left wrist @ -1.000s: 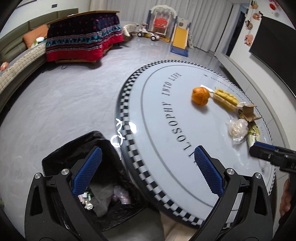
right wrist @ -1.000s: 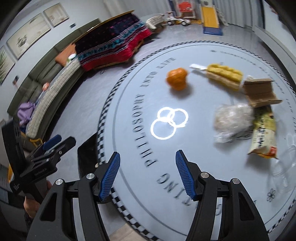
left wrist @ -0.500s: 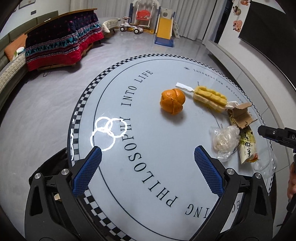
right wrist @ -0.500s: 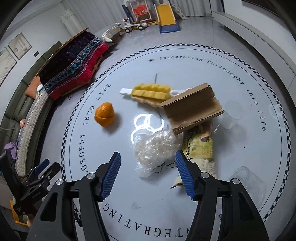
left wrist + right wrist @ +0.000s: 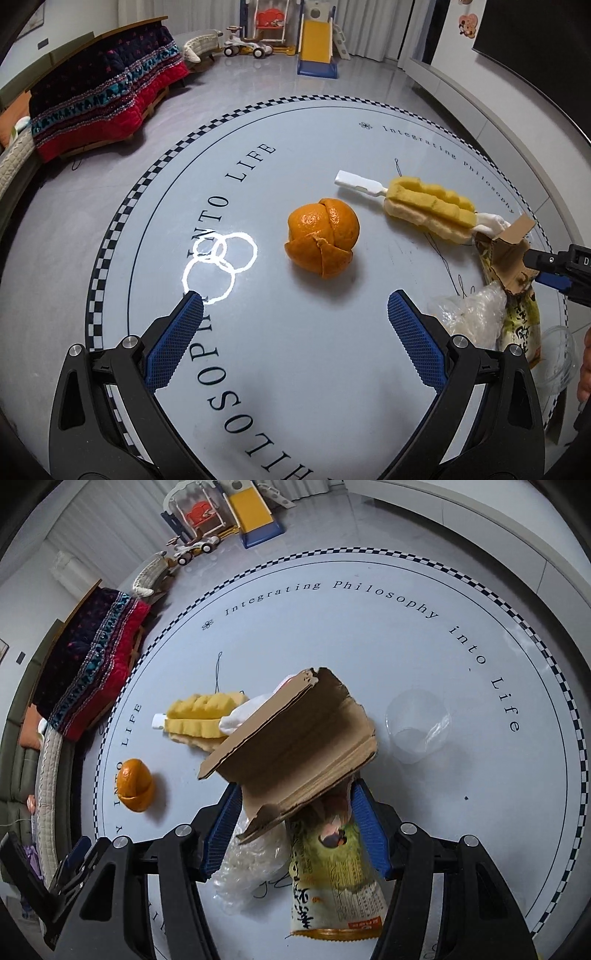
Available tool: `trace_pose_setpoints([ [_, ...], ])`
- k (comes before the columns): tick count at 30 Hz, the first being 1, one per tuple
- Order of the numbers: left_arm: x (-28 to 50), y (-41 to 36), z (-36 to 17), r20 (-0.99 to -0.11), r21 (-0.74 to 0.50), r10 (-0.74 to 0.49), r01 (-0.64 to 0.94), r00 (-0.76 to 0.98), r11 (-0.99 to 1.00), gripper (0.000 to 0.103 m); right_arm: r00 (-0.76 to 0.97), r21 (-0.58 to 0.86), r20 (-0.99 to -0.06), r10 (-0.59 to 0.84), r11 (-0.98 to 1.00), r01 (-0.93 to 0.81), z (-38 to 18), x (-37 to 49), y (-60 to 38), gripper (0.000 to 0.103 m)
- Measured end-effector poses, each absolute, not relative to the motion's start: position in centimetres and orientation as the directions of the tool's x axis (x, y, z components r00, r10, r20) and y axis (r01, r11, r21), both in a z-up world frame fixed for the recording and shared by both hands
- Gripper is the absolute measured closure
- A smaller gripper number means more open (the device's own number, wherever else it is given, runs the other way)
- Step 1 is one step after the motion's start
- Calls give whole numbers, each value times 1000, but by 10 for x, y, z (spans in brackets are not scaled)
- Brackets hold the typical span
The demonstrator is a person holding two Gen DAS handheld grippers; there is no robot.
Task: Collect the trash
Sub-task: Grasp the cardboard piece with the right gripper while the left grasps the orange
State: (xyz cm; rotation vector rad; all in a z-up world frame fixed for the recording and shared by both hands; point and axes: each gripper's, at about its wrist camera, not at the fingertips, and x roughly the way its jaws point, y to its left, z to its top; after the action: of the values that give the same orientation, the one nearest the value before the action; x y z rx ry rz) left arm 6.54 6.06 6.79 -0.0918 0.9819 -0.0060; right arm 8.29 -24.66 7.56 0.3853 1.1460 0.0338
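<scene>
Trash covers our round table [image 5: 122, 236], so as we judge it most of the collecting is left. Nothing is lifted yet. A peeled orange [image 5: 322, 239] sits alone toward the table's middle. Beyond it lies a yellow sponge brush [image 5: 428, 206] with a white handle, and at its far end a piece of torn cardboard [image 5: 291, 746] leans up over a yellow snack wrapper [image 5: 334, 882] and a crumpled clear plastic bag [image 5: 251, 864]. A clear plastic cup [image 5: 417, 727] stands a little apart on the side away from the orange.

Our right tongs [image 5: 295, 830] reach into that pile. Their jaws have just been closing, and the cardboard's lower edge and the top of the wrapper sit between the blue pads, but we cannot tell whether the pads press on either yet. Our left tongs [image 5: 295, 336] hang released above bare table near the orange, with nothing between the jaws.

What stands in the way is the pile itself: cardboard, wrapper and bag overlap, so a pinch on one may drag the others or drop them. The cardboard also hides what lies beneath it.

Around the table we see grey floor, a low table under a red and dark patterned blanket [image 5: 107, 96], a sofa, and a toy slide [image 5: 317, 51] by the curtains. No bin shows in either view.
</scene>
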Motion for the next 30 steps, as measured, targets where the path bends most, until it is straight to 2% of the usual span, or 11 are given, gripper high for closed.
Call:
trace_pose_setpoints([
  [1,71,58,66,-833,-76,-44,-34,552,997,6,417,308,-883,215,936,170,74,87,-246,50],
  [2,75,57,64,-834,-71,-42,-32,550,997,6,413,303,-885,213,938,165,72,90,-245,61],
  [3,79,56,63,-835,-67,-40,-29,549,997,6,411,300,-886,214,941,158,71,93,-245,77],
  [5,89,53,60,-837,-55,-32,-25,547,998,6,421,307,-879,224,941,140,73,95,-246,91],
  [6,96,51,58,-838,-48,-27,-26,545,999,6,431,310,-874,227,941,133,76,94,-247,95],
  [16,143,47,29,-864,-58,-17,-65,504,996,7,532,283,-822,203,956,73,110,83,-252,97],
  [17,143,47,28,-862,-62,-20,-66,506,996,10,535,284,-820,204,956,71,111,82,-253,97],
  [19,140,45,26,-868,-75,-35,-61,495,995,44,538,288,-817,210,955,65,113,80,-253,97],
  [20,140,44,25,-871,-101,-63,-53,487,993,49,538,290,-816,212,955,64,114,79,-252,97],
  [22,134,42,27,-870,-103,-64,-53,488,993,52,540,299,-812,220,952,62,116,74,-253,97],
  [30,91,44,40,-869,-102,-69,-42,489,994,53,540,307,-806,244,951,27,128,49,-241,97],
])
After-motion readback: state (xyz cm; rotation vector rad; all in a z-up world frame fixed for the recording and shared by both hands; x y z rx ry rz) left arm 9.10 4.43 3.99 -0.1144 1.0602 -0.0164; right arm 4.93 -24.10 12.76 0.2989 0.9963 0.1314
